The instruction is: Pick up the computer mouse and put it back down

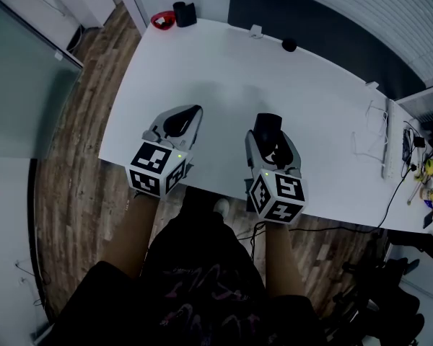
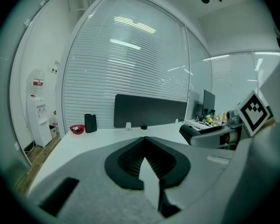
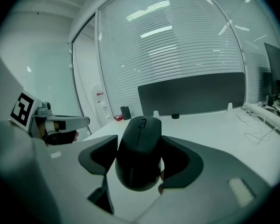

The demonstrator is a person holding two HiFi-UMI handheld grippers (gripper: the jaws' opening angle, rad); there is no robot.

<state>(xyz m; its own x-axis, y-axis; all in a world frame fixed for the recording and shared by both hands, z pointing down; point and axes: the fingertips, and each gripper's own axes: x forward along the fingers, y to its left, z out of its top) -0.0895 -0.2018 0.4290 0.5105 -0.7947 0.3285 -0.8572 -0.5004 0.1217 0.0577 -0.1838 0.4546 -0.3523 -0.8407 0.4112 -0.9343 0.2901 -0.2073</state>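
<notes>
Risk first: over the desk (image 1: pixel 224 71), close to its near edge, a release made too high or tilted could send the mouse (image 3: pixel 137 160) tumbling or skidding off that edge, and a slack pinch could drop it early.

Right gripper (image 3: pixel 140 140): jaws spread wide, pinching the mouse by its flanks. We cannot tell whether it touches the desk.

Left gripper (image 2: pixel 144 141): jaws pressed together at the tips, holding nothing.

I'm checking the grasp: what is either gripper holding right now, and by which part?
The right gripper holds the computer mouse by its two long sides; the left gripper holds nothing.
</notes>
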